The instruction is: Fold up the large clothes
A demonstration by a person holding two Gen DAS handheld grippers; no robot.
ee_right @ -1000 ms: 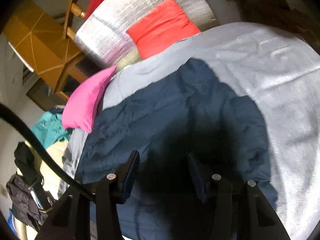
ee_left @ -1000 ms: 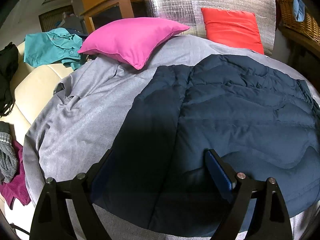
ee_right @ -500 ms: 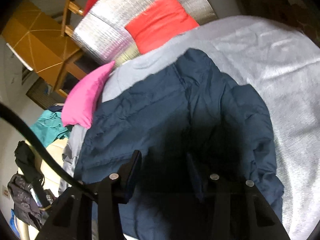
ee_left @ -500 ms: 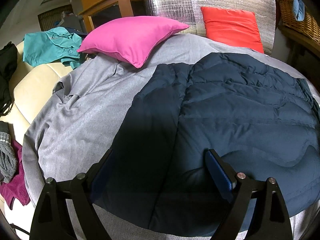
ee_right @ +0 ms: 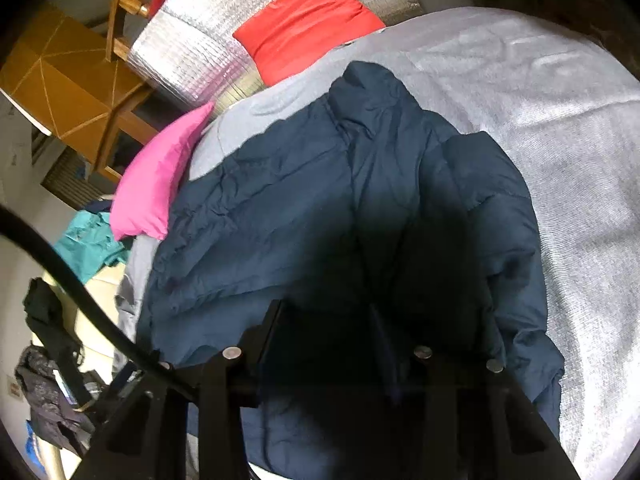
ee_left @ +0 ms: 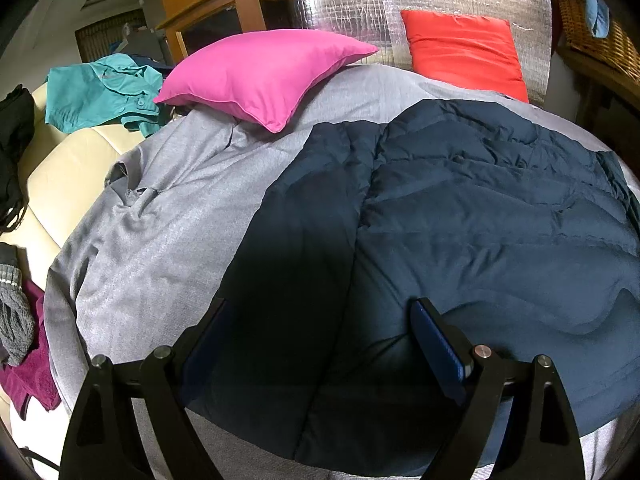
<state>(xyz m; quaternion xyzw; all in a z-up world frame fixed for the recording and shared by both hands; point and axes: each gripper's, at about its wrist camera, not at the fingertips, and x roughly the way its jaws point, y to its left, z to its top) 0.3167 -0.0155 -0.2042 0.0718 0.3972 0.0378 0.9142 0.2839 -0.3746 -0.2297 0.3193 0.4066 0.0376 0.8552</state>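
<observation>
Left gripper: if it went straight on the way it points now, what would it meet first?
Most likely the navy padded jacket: the left gripper points down at its shadowed near part. Depth is unclear.

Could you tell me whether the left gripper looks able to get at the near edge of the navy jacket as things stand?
Probably yes. The left gripper hangs right over the navy jacket, jaws wide and empty, and nothing lies between it and the near hem on the grey cover.

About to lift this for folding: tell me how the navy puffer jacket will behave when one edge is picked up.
The navy puffer jacket lies limp and creased on the grey cover, so it will probably drape and sag rather than hold shape. Its quilted, puffy panels suggest it is light for its bulk. The smooth shell may slip in a shallow pinch.
</observation>
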